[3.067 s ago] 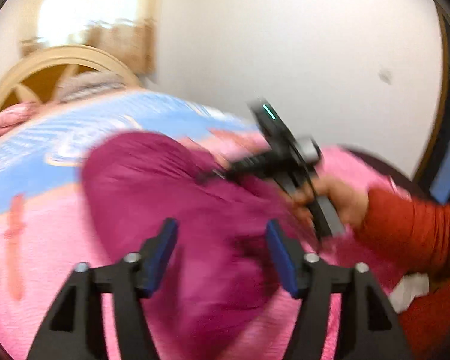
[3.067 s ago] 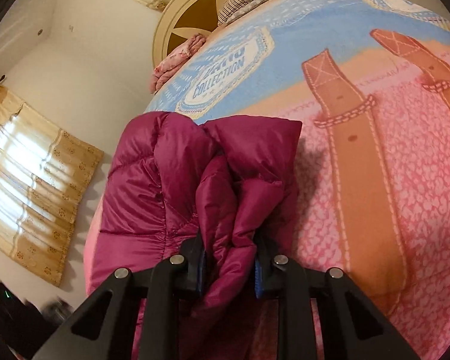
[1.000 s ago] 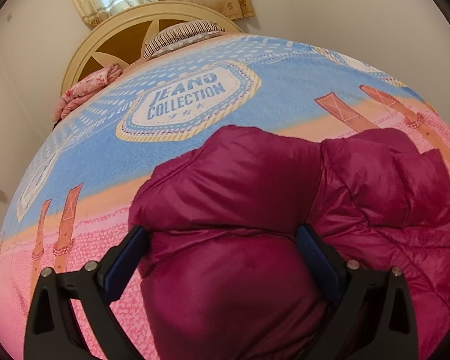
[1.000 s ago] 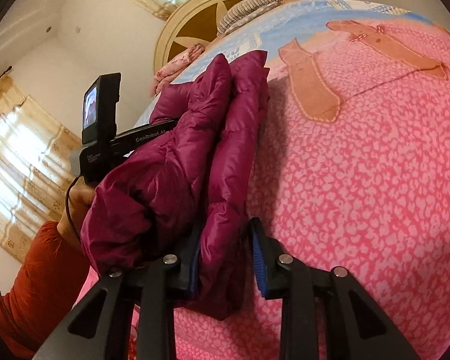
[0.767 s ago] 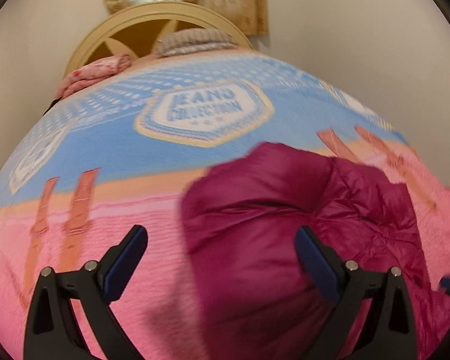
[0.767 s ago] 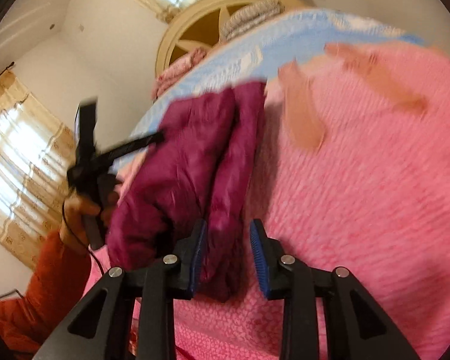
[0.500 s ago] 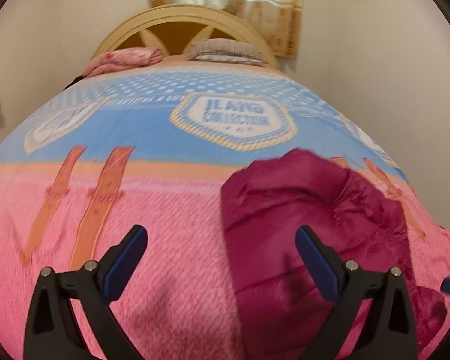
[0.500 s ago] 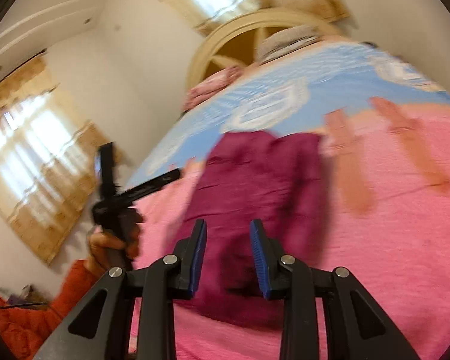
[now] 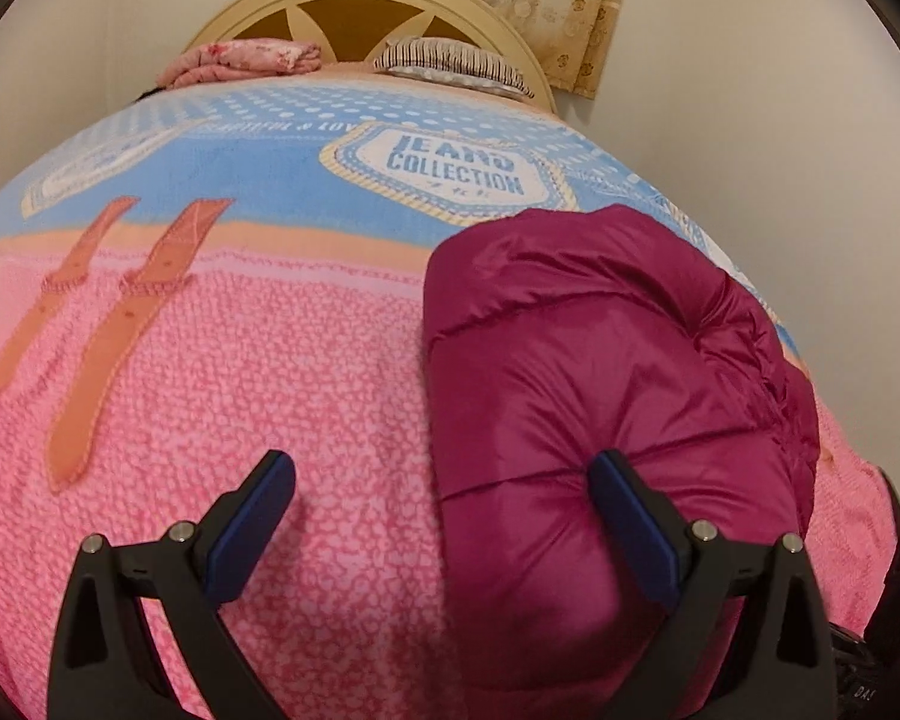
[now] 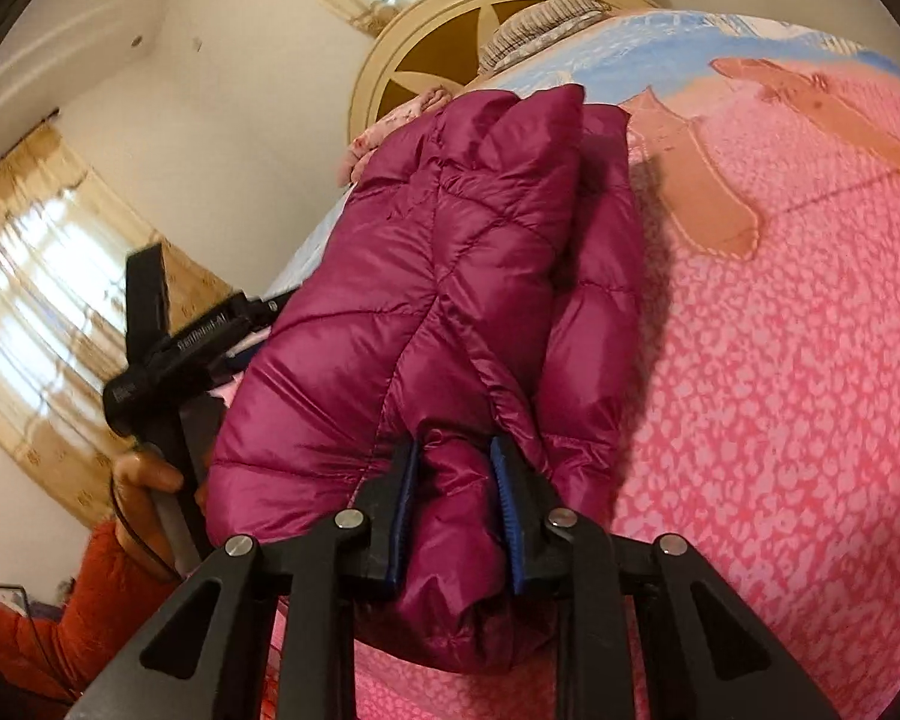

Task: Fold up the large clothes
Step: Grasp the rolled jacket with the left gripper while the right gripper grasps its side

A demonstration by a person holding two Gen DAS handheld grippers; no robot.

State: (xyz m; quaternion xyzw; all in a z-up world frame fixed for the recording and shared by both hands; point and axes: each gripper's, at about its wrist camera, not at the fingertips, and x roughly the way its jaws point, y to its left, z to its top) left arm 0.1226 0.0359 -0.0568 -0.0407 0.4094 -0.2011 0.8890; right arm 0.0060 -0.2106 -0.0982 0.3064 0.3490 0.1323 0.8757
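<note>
Left wrist view: left gripper (image 9: pixel 441 519) jaws wide apart, right pad denting the folded maroon jacket (image 9: pixel 606 384), nothing clamped.
Jacket place: on the pink bedspread (image 9: pixel 240 372), long axis toward the headboard (image 9: pixel 360 6).
Right wrist view: right gripper (image 10: pixel 455 501) closing, pads pressing a jacket fold.
Nearby: pillow (image 10: pixel 540 21).
</note>
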